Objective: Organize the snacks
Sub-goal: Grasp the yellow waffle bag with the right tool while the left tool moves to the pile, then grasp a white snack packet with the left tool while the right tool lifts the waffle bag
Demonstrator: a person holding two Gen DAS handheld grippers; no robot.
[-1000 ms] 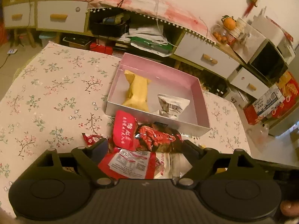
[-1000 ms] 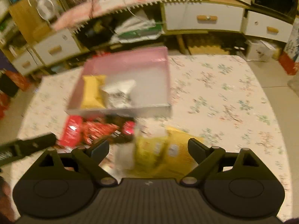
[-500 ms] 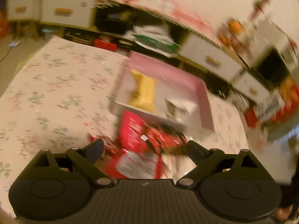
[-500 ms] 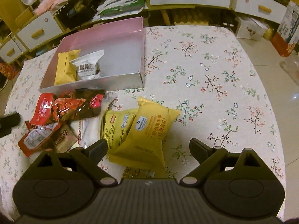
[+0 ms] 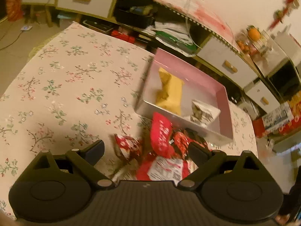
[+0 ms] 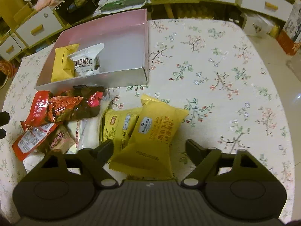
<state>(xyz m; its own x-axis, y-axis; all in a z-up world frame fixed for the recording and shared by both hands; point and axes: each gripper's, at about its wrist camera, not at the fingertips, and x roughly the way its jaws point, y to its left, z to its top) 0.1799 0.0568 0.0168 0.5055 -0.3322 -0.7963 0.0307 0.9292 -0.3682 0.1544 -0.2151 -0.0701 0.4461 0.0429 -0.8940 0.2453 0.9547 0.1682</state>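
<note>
The right gripper (image 6: 149,147) has just been closing, its jaws still apart and straddling the top yellow snack pack (image 6: 150,141) without pressing it. The left gripper (image 5: 145,149) hangs spread wide over red snack packets (image 5: 161,137), gripping nothing. Beyond both, the pink box (image 6: 112,32) holds a yellow pack (image 6: 62,64) and a white pecan packet (image 6: 86,61)

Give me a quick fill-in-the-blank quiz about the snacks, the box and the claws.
The box is pink inside and holds ____ packets.
The white packet in the box lies beside a ____ one.
A yellow packet lies between the fingers of the ____ claw.
The left claw hangs over the ____ packets.

Missing: two; yellow; right; red
</note>
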